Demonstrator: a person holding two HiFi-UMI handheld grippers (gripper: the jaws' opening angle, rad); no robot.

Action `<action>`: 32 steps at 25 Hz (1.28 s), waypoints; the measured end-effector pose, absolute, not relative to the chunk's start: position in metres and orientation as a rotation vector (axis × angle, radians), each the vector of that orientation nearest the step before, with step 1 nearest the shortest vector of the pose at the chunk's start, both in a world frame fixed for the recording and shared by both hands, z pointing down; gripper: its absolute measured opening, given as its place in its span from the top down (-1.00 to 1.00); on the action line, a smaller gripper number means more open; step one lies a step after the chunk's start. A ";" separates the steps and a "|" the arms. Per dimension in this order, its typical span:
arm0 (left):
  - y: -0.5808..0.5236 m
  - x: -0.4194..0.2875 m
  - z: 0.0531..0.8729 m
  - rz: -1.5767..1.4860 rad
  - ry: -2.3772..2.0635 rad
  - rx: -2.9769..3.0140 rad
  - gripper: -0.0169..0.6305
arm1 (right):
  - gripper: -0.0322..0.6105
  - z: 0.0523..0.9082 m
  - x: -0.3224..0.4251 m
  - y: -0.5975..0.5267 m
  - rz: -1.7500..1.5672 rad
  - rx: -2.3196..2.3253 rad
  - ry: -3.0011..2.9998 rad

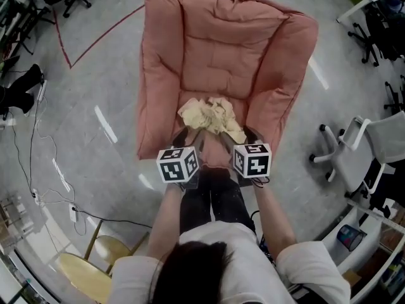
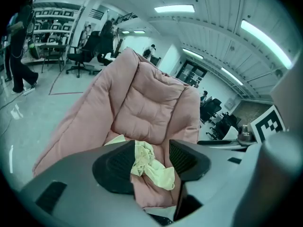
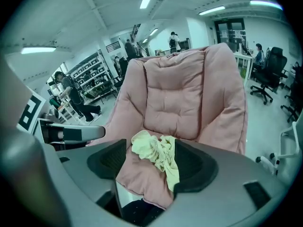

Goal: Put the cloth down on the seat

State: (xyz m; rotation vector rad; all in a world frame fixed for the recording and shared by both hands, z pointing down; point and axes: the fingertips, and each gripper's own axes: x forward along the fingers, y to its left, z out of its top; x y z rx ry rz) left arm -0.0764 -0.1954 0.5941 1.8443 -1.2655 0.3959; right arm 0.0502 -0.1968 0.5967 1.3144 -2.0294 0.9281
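A crumpled pale-yellow cloth (image 1: 212,115) lies on the front of the seat (image 3: 137,174) of a pink padded armchair (image 1: 221,49), so the task looks essentially done. Both gripper views show it resting on the cushion beyond the tongs, not pinched. The left tongs (image 1: 191,137) and right tongs (image 1: 239,137) are both released, jaws spread wide just in front of the cloth. What seems left is only drawing the grippers away. The armchair stands on a glossy grey floor (image 1: 107,94) marked with a red tape line (image 1: 95,46). A white office chair (image 1: 354,151) stands at the right, and storage shelving (image 2: 52,20) stands far behind.
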 end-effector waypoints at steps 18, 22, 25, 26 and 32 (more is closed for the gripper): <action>-0.168 -0.065 0.489 0.338 -1.353 2.054 0.70 | -0.12 0.495 0.008 -0.169 0.706 1.220 -2.241; -0.162 -0.059 0.477 0.348 -1.348 2.086 0.74 | -0.12 0.476 0.004 -0.163 0.731 1.229 -2.296; -0.158 -0.056 0.474 0.336 -1.332 2.083 0.78 | -0.10 0.468 0.002 -0.158 0.730 1.222 -2.323; -0.156 -0.055 0.472 0.329 -1.328 2.084 0.78 | -0.07 0.466 0.002 -0.156 0.722 1.229 -2.325; -0.149 -0.055 0.460 0.306 -1.320 2.118 0.81 | 0.29 0.454 -0.001 -0.151 0.673 1.270 -2.325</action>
